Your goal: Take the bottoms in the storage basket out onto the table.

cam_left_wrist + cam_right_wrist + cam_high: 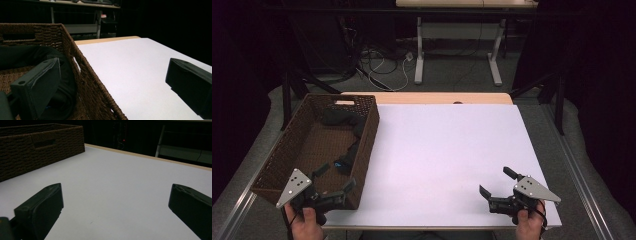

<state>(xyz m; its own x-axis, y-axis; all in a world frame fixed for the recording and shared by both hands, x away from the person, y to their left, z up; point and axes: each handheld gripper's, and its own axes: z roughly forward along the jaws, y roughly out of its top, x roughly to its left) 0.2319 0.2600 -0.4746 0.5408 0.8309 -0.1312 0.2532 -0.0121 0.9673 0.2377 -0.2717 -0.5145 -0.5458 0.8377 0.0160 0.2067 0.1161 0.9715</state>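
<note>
A brown woven basket (368,131) stands on the left of the white table top (447,150). Dark clothing (343,120) lies inside it, also seen in the left gripper view as dark clothing (25,55). My left gripper (334,178) is open at the basket's near right corner. In its own view the left gripper (112,67) straddles the basket wall (85,72), one jaw inside and one over the table. My right gripper (497,181) is open low over the table's near right. Nothing lies between the jaws of the right gripper (116,188).
A dark item with a small blue mark (343,162) lies in the basket's near part. The table's wooden back edge (437,97) runs behind the white top. Beyond it, white desk legs (419,60) and cables (382,70) are on the floor.
</note>
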